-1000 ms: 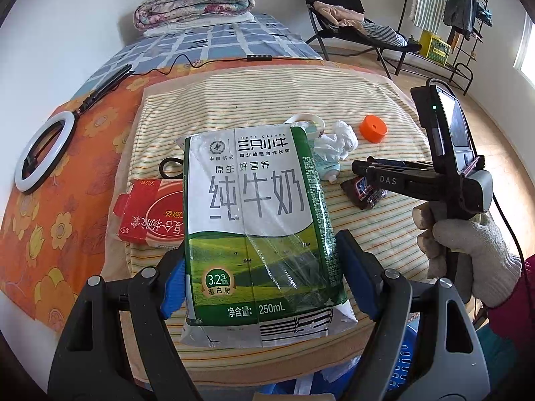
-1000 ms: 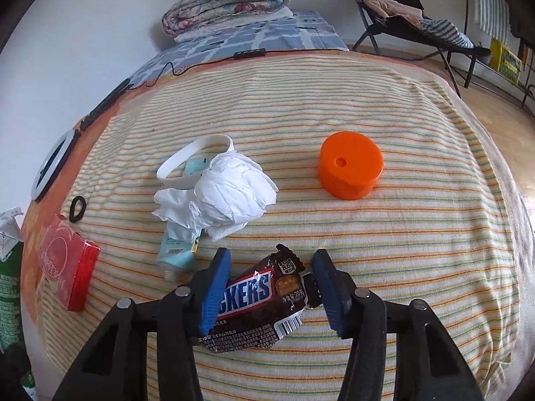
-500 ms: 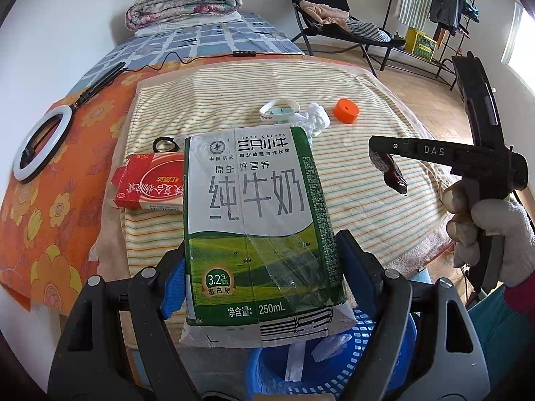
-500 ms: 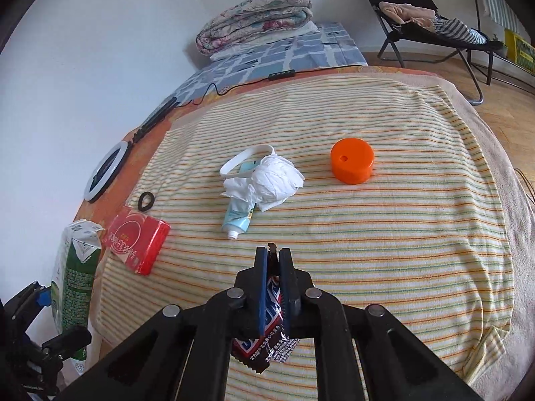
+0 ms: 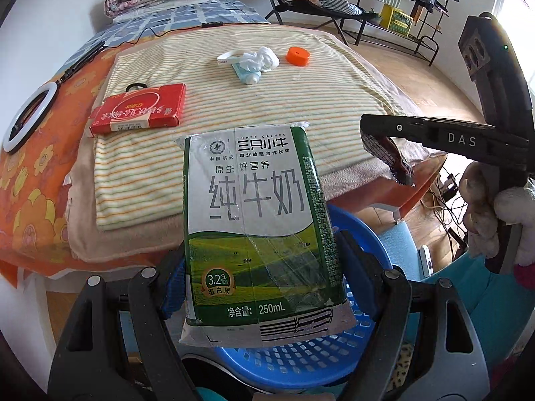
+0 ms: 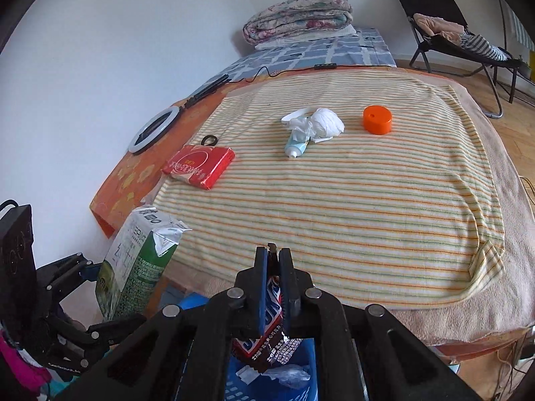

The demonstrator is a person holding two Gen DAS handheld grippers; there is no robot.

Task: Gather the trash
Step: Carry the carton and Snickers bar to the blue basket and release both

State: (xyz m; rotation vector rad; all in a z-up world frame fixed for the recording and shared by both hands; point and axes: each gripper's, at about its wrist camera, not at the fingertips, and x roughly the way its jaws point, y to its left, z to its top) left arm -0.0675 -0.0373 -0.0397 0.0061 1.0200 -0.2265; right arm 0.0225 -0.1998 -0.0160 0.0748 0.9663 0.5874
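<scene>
Beyond the near edge of the bed (image 6: pixel 367 220), over the blue perforated plastic basket (image 5: pixel 294 364) on the floor, both tools hang loaded. On the left, the left tool (image 5: pixel 260 287) grips a green and white milk carton (image 5: pixel 257 230) across its lower body, jaws wide around it, carton upright above the basket, seemingly ready to drop. To its right, the right tool (image 6: pixel 273 277) is clamped flat on a brown crinkled candy wrapper (image 6: pixel 267 344), which dangles below the pads toward the basket. Left on the striped blanket are a red flat cardboard box (image 6: pixel 199 166) near the left edge, a crumpled white tissue (image 6: pixel 326 123) touching a pale blue tube (image 6: pixel 296 143) mid-bed, and an orange round plastic cap (image 6: pixel 377 119) further right, all well apart from the tools.
</scene>
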